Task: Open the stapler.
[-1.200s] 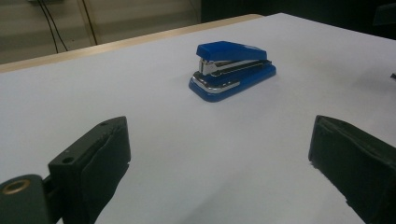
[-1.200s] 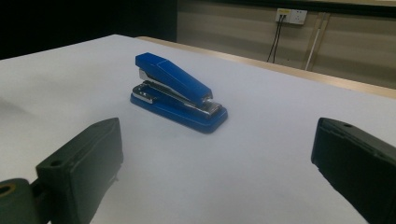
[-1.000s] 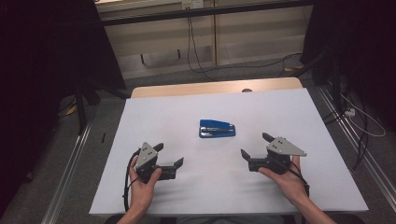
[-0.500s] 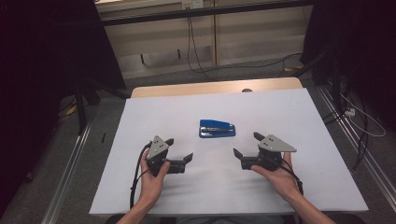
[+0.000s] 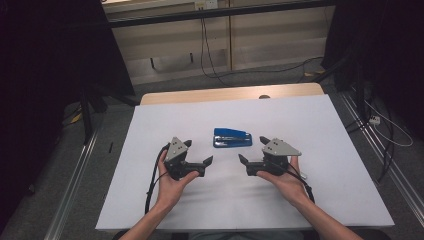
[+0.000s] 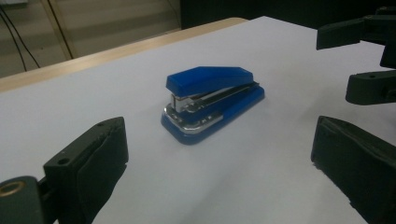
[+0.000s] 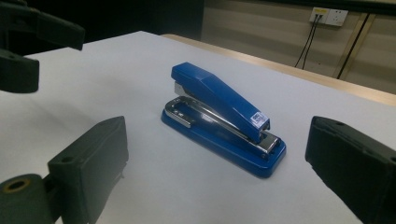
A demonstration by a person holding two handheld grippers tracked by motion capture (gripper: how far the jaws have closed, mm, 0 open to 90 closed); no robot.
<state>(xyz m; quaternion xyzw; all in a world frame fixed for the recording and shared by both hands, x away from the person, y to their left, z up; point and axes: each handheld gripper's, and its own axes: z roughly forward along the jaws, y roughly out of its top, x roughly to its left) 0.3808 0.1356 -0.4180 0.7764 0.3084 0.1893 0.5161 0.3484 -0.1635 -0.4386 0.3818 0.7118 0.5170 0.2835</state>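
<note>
Lying flat on the white table [image 5: 320, 150], the blue stapler [image 5: 231, 137] sat unobstructed between and just beyond the left gripper [image 5: 200, 161] and right gripper [image 5: 251, 161]; both had jaws spread, holding nothing.

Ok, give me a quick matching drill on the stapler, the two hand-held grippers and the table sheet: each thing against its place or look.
Things:
1. stapler
2. left hand-held gripper
3. right hand-held gripper
4. sheet

Descriptions:
A. white, covers the table
B. open, near and left of the stapler
C. blue, lies flat mid-table, untouched
D. open, near and right of the stapler

Pairs: 1-C, 2-B, 3-D, 4-A
</note>
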